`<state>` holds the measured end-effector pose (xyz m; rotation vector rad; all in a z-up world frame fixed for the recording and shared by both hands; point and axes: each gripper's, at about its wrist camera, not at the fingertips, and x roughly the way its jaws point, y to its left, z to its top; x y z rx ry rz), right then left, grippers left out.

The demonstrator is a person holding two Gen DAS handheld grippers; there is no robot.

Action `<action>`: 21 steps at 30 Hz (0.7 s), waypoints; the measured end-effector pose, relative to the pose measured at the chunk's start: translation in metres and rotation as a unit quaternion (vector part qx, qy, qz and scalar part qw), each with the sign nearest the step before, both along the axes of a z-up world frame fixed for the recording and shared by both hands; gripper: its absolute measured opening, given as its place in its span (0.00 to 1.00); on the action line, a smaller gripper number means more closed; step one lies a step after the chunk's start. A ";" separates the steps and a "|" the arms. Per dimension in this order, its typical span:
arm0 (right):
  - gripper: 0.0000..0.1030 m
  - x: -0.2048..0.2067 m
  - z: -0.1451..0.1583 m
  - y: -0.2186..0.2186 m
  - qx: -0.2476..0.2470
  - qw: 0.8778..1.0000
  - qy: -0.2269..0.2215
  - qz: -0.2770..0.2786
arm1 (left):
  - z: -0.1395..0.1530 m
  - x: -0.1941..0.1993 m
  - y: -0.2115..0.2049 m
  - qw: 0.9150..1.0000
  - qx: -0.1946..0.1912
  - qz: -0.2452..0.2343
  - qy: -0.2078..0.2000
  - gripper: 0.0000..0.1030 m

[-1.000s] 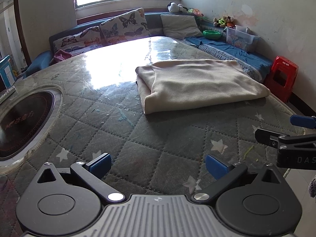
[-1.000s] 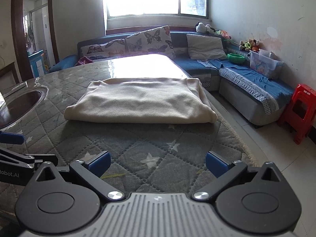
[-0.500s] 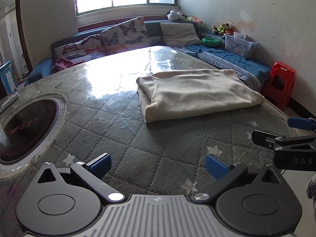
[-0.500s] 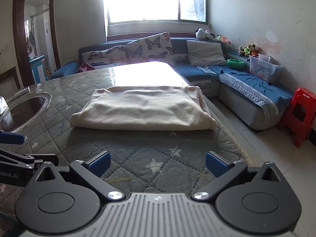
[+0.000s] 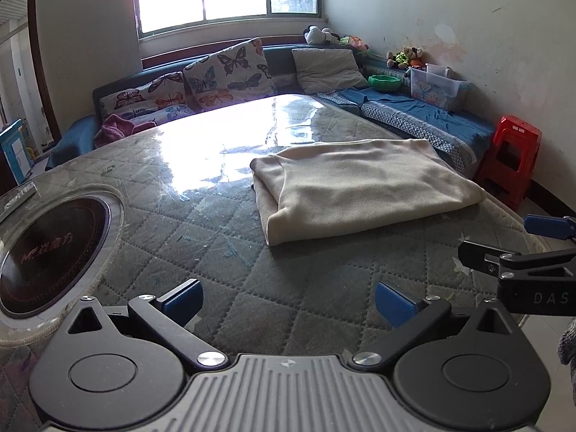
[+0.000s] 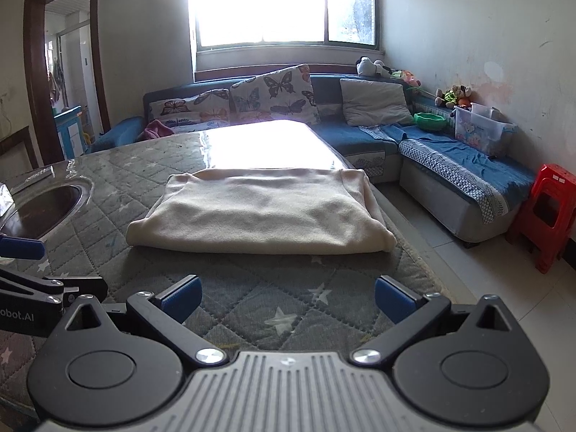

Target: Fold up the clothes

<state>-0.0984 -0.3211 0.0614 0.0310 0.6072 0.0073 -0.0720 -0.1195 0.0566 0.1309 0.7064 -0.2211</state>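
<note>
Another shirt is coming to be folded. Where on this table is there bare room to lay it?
Free: the quilted table cover between the round cooktop and the folded cream garment, and the glossy far end. Tight: the near strip before both grippers.

Both views sit higher and seemingly farther from folded cream garment (image 5: 363, 187), grippers raised

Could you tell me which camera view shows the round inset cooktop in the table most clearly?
The left wrist view: the cooktop faces the camera, its dark glass and printing visible. In the right wrist view the cooktop sits at the left edge, foreshortened.
</note>
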 end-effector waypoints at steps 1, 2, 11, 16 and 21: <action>1.00 0.001 0.000 0.000 0.001 1.000 0.000 0.000 | 0.001 0.001 0.000 1.000 0.001 0.000 -0.001 1.00; 1.00 0.002 0.000 0.000 0.001 1.000 0.000 0.000 | 0.001 0.002 -0.001 1.000 0.001 0.000 -0.001 1.00; 1.00 0.015 -0.003 0.001 0.004 1.000 0.008 0.001 | 0.000 0.018 -0.002 1.000 0.002 0.004 0.003 1.00; 1.00 0.026 -0.005 0.001 0.005 1.000 0.014 0.002 | -0.002 0.029 -0.002 1.000 0.001 0.009 0.005 1.00; 1.00 0.034 -0.008 0.002 0.006 1.000 0.020 0.004 | -0.004 0.038 -0.001 1.000 0.001 0.013 0.009 1.00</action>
